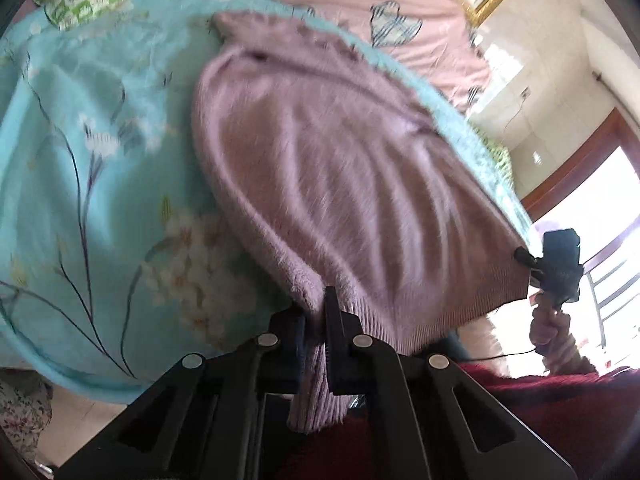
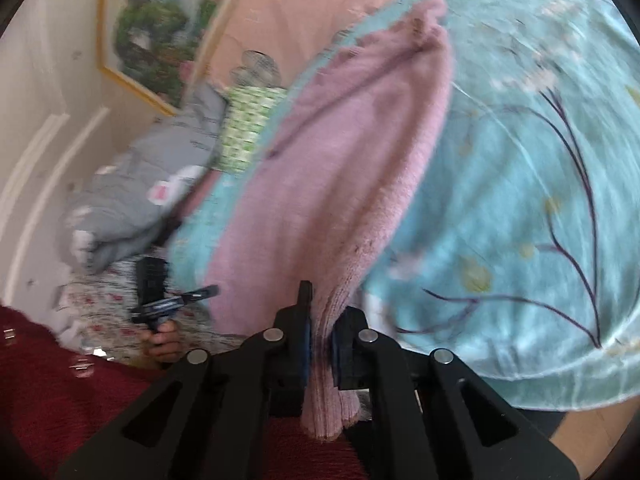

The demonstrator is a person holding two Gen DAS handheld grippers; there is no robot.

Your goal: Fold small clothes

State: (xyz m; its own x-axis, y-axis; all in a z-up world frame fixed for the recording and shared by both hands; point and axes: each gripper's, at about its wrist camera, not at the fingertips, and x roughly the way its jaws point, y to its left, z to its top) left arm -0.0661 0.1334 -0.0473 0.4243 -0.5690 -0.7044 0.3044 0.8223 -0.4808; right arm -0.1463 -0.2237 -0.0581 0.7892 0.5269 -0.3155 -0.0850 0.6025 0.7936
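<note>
My left gripper [image 1: 316, 320] and right gripper [image 2: 322, 320] both clamped on sweater [image 1: 340, 160] hem corners; sweater flat on bed [image 1: 100, 140], no fold yet, judging.

The mauve sweater [image 1: 340, 168] is a fuzzy, matt knit with a ribbed hem. The turquoise floral bedspread [image 1: 100, 140] under it is smooth woven cloth, possibly with a slight sheen. Both grippers [image 1: 316, 320] [image 2: 320, 324] look like matt black plastic with dull metal pivot pins.
</note>
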